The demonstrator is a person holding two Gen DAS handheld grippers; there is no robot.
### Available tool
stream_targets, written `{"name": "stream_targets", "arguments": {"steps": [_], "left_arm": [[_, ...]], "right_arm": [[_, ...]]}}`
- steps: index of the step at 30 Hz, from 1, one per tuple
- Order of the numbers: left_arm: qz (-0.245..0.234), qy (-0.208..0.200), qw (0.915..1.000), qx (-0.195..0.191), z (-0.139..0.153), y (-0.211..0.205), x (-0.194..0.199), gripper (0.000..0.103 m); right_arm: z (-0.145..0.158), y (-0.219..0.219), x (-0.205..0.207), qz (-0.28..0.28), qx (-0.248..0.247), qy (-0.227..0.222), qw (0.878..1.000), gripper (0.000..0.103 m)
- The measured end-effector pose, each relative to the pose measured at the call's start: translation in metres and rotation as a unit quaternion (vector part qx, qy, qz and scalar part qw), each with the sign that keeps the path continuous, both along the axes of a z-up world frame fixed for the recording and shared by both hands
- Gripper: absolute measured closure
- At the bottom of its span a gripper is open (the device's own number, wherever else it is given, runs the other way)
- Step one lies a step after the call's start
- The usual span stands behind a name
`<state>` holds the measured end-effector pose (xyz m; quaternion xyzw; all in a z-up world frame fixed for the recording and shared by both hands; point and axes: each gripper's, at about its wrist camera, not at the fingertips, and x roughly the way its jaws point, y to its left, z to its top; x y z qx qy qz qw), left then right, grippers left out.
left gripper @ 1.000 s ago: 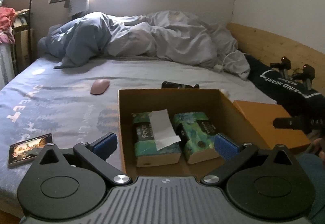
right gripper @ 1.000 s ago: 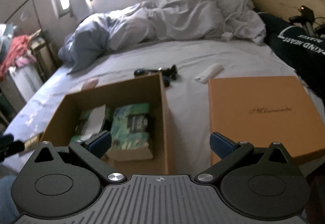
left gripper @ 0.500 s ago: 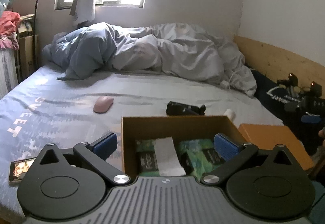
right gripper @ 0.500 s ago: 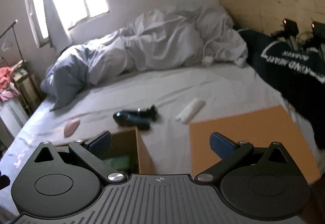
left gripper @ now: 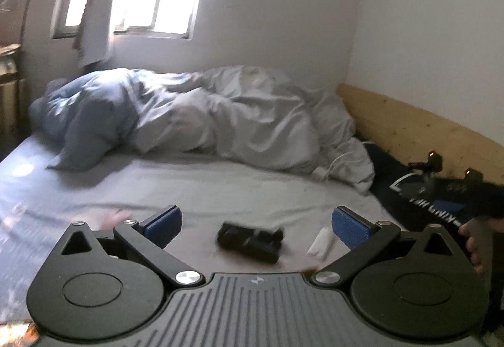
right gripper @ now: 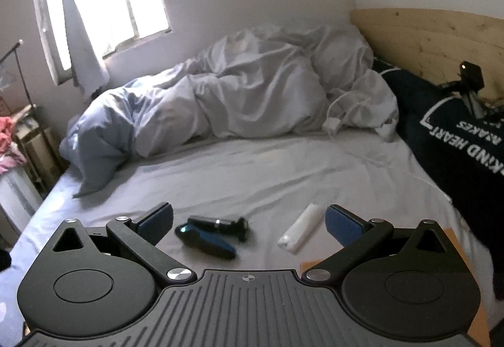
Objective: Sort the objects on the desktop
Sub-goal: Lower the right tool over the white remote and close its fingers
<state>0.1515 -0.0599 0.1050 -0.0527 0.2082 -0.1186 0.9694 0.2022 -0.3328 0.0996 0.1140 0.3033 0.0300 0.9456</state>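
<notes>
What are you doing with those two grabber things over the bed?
A person is sorting loose things on the bed sheet, holding a grabber in each hand. Right now the left gripper and the right gripper are both open and empty, hovering above the sheet. In front of them lie a dark blue-and-black gadget and a small white stick-shaped thing, neither touched. A corner of an orange box peeks out at the right.

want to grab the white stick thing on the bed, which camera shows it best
The right wrist view: the white stick lies whole and sharp on the sheet, just inside the right gripper's right finger. In the left wrist view it is blurred, and that gripper's right finger partly covers it.
</notes>
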Motion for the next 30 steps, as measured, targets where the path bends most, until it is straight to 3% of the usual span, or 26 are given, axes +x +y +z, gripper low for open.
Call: {"name": "stream_targets", "arguments": {"steps": [10, 19, 24, 30], "left_arm": [[-0.040, -0.006, 0.9991, 0.012, -0.011, -0.045, 0.072, 0.000], [-0.037, 0.021, 0.9981, 0.046, -0.044, -0.066, 0.132, 0.000], [-0.029, 0.051, 0.9968, 0.055, -0.075, -0.060, 0.158, 0.000], [-0.016, 0.076, 0.9949, 0.063, -0.100, -0.046, 0.175, 0.000]], "right_arm": [[-0.029, -0.009, 0.095, -0.044, -0.027, 0.055, 0.997, 0.000], [-0.110, -0.029, 0.171, -0.076, 0.001, 0.140, 0.987, 0.001], [-0.146, -0.031, 0.208, -0.089, -0.003, 0.183, 0.979, 0.017], [-0.190, -0.033, 0.253, -0.104, -0.007, 0.234, 0.967, 0.027]]}}
